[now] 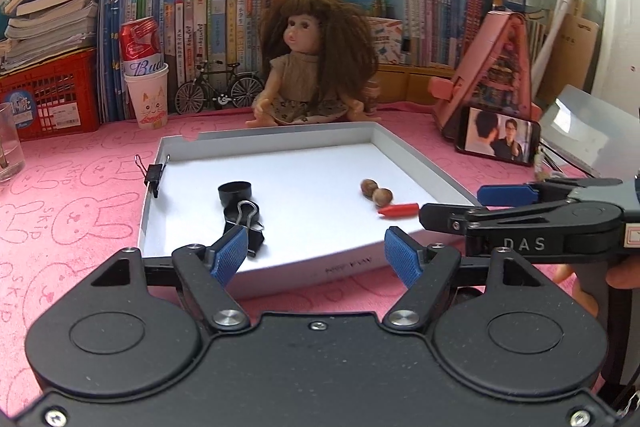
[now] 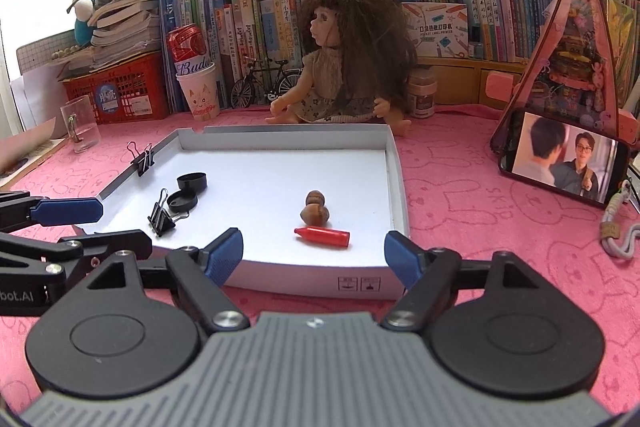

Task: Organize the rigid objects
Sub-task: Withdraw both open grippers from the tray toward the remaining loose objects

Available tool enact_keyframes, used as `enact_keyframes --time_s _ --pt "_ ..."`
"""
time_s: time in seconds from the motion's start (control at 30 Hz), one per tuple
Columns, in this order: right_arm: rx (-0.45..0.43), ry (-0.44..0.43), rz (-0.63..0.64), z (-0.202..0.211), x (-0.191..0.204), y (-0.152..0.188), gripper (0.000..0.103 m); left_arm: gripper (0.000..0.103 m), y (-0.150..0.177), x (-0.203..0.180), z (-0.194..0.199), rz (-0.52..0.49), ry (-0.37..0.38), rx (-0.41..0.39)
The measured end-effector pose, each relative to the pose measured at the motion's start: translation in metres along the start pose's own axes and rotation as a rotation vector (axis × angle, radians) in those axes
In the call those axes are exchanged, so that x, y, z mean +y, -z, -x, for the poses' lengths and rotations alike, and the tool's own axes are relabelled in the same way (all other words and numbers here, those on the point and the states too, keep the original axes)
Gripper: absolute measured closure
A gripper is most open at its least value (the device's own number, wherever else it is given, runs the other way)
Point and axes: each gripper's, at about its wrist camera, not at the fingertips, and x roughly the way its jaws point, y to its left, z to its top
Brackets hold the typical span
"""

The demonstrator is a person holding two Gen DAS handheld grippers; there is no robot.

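Grippers are hovering wide and empty at the near edge of the white tray (image 1: pixel 420 163), with the small hard items gathered inside it.

Left gripper (image 1: pixel 316 253) and right gripper (image 2: pixel 314 253) are both standing with jaws wide apart and nothing between them, likely backing off so the tray's contents stay undisturbed. Inside the tray, toward its right wall, the red crayon (image 2: pixel 322 237) is lying just in front of two nuts (image 2: pixel 315 207); toward its left wall, a black cap (image 2: pixel 192 181) and lid (image 2: pixel 182 200) are sitting beside a binder clip (image 2: pixel 161 215). Another clip (image 2: pixel 143 159) is gripping the tray's left wall, seemingly parked there to stay upright. Sorting by kind appears nearly done.
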Motion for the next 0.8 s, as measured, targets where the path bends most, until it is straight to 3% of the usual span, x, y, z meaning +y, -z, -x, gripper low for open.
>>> enact_keyframes --time_s 0.5,0.8 --pt "0.013 0.008 0.004 0.028 -0.007 0.037 0.017 0.031 0.049 -0.005 0.036 -0.115 0.061 0.069" --pt "0.020 0.000 0.023 0.030 -0.003 0.052 0.017 0.049 0.061 -0.013 0.037 -0.142 0.091 0.114"
